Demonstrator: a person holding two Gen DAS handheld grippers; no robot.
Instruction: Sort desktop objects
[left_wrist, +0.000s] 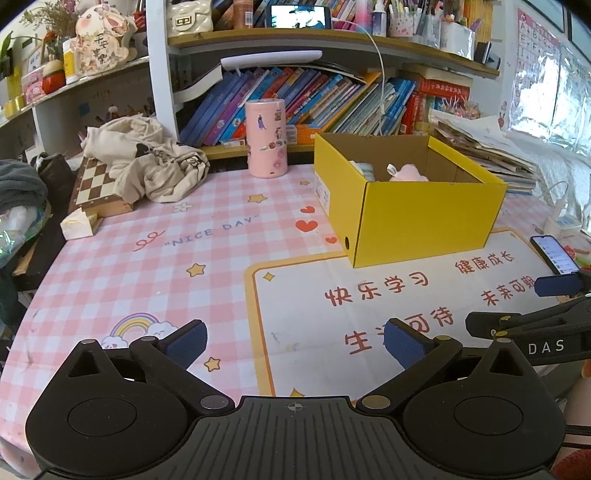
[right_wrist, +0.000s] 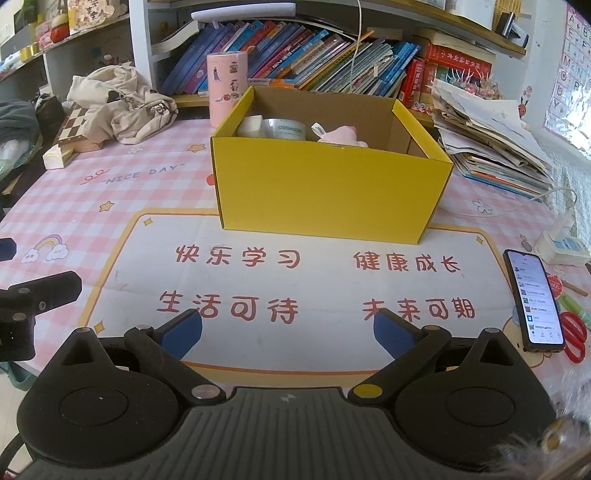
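A yellow cardboard box (left_wrist: 424, 218) stands open on the desk mat, also in the right wrist view (right_wrist: 328, 192). Inside it lie a pink soft toy (right_wrist: 341, 136), a roll of clear tape (right_wrist: 288, 129) and a white block (right_wrist: 249, 125). My left gripper (left_wrist: 293, 341) is open and empty, low over the mat, left of and in front of the box. My right gripper (right_wrist: 288, 330) is open and empty, in front of the box. Its arm shows at the right edge of the left wrist view (left_wrist: 532, 325).
A pink cylinder tin (left_wrist: 266, 138) stands behind the box. A chessboard box (left_wrist: 98, 188) under a crumpled cloth bag (left_wrist: 147, 162) sits at far left. A phone (right_wrist: 533, 299), red scissors (right_wrist: 574, 334) and a paper stack (right_wrist: 487, 140) lie to the right. Bookshelves stand behind.
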